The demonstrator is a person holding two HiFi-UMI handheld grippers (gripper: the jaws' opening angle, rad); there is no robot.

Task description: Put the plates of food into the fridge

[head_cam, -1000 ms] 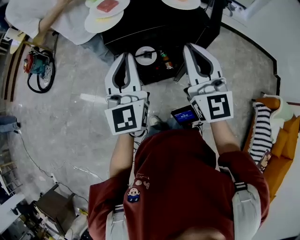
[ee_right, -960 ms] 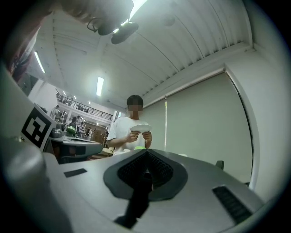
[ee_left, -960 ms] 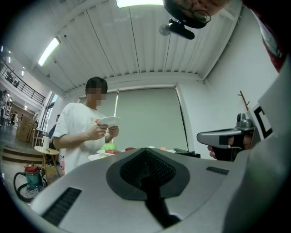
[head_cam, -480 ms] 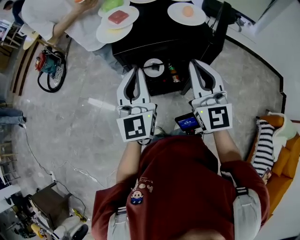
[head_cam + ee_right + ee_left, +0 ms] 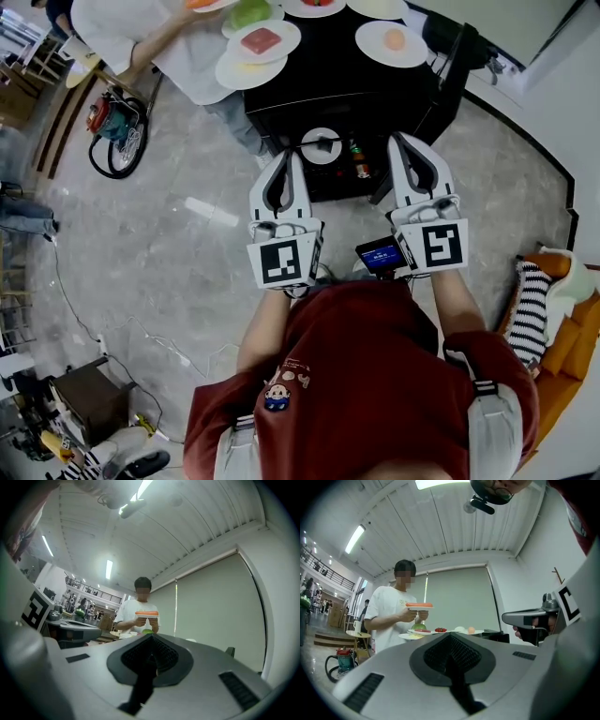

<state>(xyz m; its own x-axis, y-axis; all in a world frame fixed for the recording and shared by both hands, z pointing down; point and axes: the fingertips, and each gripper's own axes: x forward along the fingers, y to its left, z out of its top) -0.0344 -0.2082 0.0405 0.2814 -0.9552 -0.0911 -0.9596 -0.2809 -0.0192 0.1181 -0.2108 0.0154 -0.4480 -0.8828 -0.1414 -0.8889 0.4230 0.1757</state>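
Both pairs of jaws together, nothing held: left gripper (image 5: 287, 157); right gripper (image 5: 405, 141).
Plates of food (image 5: 265, 42) on black table (image 5: 356, 89); ahead of both grippers, well apart from them.

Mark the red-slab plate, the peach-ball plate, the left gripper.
red-slab plate (image 5: 292, 38): head view, right rim.
peach-ball plate (image 5: 413, 52): head view, lower rim.
left gripper (image 5: 287, 158): head view, fingertips.

A black table (image 5: 337, 80) stands on grey stone floor (image 5: 150, 253), orange sofa (image 5: 577, 342) nearby, under a white slatted ceiling (image 5: 454, 522).
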